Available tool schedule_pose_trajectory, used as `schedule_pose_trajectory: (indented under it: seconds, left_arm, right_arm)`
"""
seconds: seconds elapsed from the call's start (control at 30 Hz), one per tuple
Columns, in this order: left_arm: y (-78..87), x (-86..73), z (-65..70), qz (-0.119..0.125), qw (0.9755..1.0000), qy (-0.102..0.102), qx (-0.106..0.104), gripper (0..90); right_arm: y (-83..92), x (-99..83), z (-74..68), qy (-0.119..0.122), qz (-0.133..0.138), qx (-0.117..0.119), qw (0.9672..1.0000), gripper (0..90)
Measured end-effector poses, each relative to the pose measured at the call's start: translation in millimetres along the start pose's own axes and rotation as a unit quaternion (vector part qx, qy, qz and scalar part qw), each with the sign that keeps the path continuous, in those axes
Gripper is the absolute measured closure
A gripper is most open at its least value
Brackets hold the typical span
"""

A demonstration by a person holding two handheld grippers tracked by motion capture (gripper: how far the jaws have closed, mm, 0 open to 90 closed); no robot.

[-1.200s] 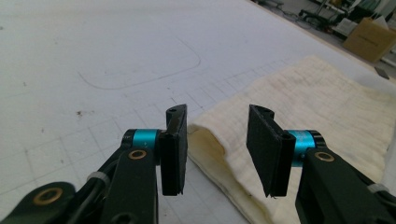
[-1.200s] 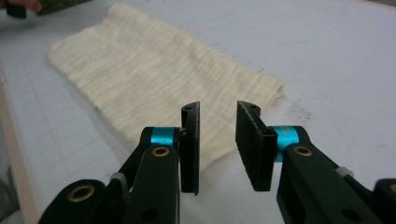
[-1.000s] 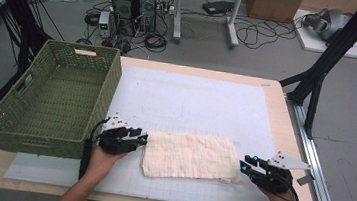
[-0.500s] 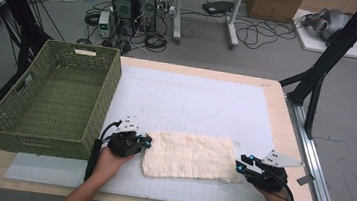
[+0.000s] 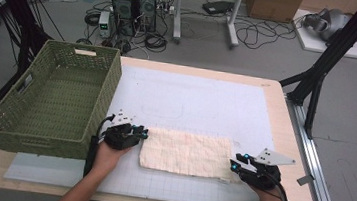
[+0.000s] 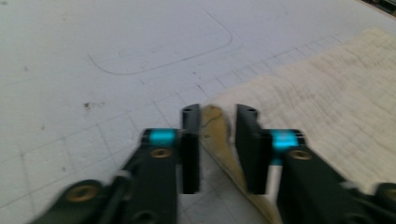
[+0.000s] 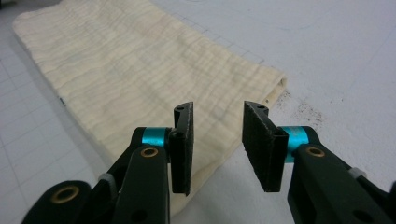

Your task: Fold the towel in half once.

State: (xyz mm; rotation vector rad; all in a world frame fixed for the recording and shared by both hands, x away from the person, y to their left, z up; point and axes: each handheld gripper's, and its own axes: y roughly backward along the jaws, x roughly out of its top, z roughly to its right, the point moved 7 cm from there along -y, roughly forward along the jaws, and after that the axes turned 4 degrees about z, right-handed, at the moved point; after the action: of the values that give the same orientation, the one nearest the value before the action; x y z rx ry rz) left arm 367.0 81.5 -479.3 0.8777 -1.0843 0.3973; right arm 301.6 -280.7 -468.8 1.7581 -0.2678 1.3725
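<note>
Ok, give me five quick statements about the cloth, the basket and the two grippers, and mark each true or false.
1. The cloth lies flat on the white mat. True.
2. The basket holds a folded towel. False: nothing lies in it.
3. The left gripper is at the cloth's left end, with a raised fold of the edge between its jaws. True; the jaws have just been opening.
4. The right gripper is clamped tight on the cloth. False: its jaws stand apart over the cloth's corner, and no pad presses on it.
5. The basket stands to the right of the cloth. False: it stands at the table's left, beside the left gripper.
</note>
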Motion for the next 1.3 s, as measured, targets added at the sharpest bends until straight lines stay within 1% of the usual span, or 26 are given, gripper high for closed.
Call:
schedule_pose_trajectory:
  seconds: [0.1,0.13,0.23,0.27,0.3,0.37,0.4,0.43,0.5,0.53,0.6,0.63,0.7,0.77,0.8,0.87,0.9,0.97,1.0,1.03,1.07,1.13,1.17,1.2,1.23,1.3]
  left_arm:
    - [3.2,4.7,0.4,0.016,0.9998,-0.008,-0.009,60.5]
    - [2.9,5.8,1.1,0.022,0.9997,-0.006,-0.01,59.4]
    - [0.5,6.3,1.8,0.026,0.9995,-0.01,-0.015,59.1]
    - [-0.3,6.9,2.1,0.028,0.9994,-0.009,-0.015,61.2]
    - [-1.0,7.8,2.7,0.031,0.9992,-0.012,-0.021,67.2]
    - [-4.3,9.7,3.9,0.014,0.9992,-0.031,-0.021,86.5]
    - [-7.7,12.8,4.7,0.009,0.9991,-0.036,-0.022,88.1]
    - [-10.7,15.9,6.1,0.009,0.999,-0.036,-0.026,88.7]
    - [-16.8,18.6,6.8,0.0,0.9987,-0.047,-0.016,88.8]
    - [-20.2,17.7,6.3,-0.016,0.9986,-0.049,-0.012,88.9]
    - [-24.3,14.6,4.2,-0.033,0.9979,-0.056,0.003,88.8]
    - [-25.5,11.7,2.9,-0.045,0.9972,-0.058,0.012,88.8]
    - [-26.3,5.2,-1.0,-0.072,0.9946,-0.069,0.029,88.9]
    - [-25.2,0.8,-5.4,-0.087,0.9923,-0.074,0.047,88.9]
    - [-23.6,-0.4,-8.2,-0.091,0.9914,-0.075,0.056,88.8]
    - [-18.9,1.7,-12.6,-0.089,0.9904,-0.074,0.077,88.8]
    - [-15.2,5.0,-13.9,-0.079,0.9907,-0.074,0.082,88.6]
    - [-9.4,13.9,-14.0,-0.049,0.9926,-0.07,0.086,86.3]
    - [-6.8,18.8,-13.4,-0.035,0.9939,-0.068,0.08,85.2]
    - [-5.2,25.2,-10.1,-0.009,0.9966,-0.058,0.057,82.8]
    - [-5.2,28.4,-7.5,0.004,0.9978,-0.051,0.043,81.6]
    - [-8.5,33.4,1.0,0.023,0.9992,-0.032,-0.007,79.5]
    - [-12.6,33.7,5.0,0.026,0.999,-0.024,-0.026,79.5]
    - [-17.1,32.2,8.2,0.022,0.9988,-0.022,-0.039,79.5]
    - [-24.2,27.9,11.1,0.002,0.9983,-0.032,-0.049,79.8]
    - [-33.8,21.0,11.3,-0.022,0.9975,-0.058,-0.034,81.7]
  right_arm:
    - [-2.0,3.1,4.6,-0.006,0.001,-0.024,0.9997,62.3]
    - [-3.2,4.5,7.2,-0.008,0.002,-0.032,0.9994,62.4]
    - [-12.2,9.2,14.0,-0.023,-0.003,-0.048,0.9986,65.3]
    - [-16.8,11.4,16.1,-0.025,-0.002,-0.049,0.9985,66.7]
    - [-22.3,14.0,17.1,-0.027,-0.002,-0.047,0.9985,69.4]
    - [-35.8,17.8,16.6,-0.021,-0.007,-0.037,0.9991,74.9]
    - [-41.1,18.2,15.1,-0.023,-0.016,-0.03,0.9992,75.4]
    - [-50.6,17.9,13.8,-0.018,-0.031,-0.025,0.9991,75.4]
    - [-63.3,15.2,14.1,-0.009,-0.05,-0.034,0.9982,75.3]
    - [-67.5,12.5,14.8,-0.004,-0.061,-0.039,0.9974,75.1]
    - [-69.3,11.0,17.5,-0.007,-0.059,-0.041,0.9974,74.9]
    - [-68.0,10.5,19.6,-0.01,-0.06,-0.045,0.9971,74.9]
    - [-64.1,8.6,23.0,-0.02,-0.059,-0.051,0.9968,74.9]
    - [-60.5,6.7,27.2,-0.026,-0.061,-0.062,0.9959,74.9]
    - [-58.9,6.2,29.3,-0.035,-0.06,-0.065,0.9955,73.4]
    - [-56.3,3.9,33.7,-0.049,-0.062,-0.07,0.9944,69.7]
    - [-55.0,4.1,34.2,-0.057,-0.061,-0.07,0.9941,69.7]
    - [-52.0,6.9,33.5,-0.049,-0.054,-0.075,0.9945,70.2]
    - [-50.6,9.6,33.9,-0.044,-0.046,-0.077,0.995,70.1]
    - [-48.9,12.0,34.5,-0.046,-0.038,-0.081,0.9949,69.7]
    - [-46.9,14.8,35.8,-0.049,-0.029,-0.082,0.995,69.7]
    - [-45.4,18.2,37.7,-0.055,-0.015,-0.082,0.995,69.8]
    - [-45.3,19.3,37.5,-0.058,-0.011,-0.078,0.9952,69.9]
    - [-45.9,19.8,37.8,-0.056,-0.009,-0.076,0.9955,70.0]
    - [-47.2,20.1,36.9,-0.058,-0.007,-0.072,0.9957,70.0]
    - [-50.6,19.8,35.2,-0.055,-0.01,-0.064,0.9964,70.7]
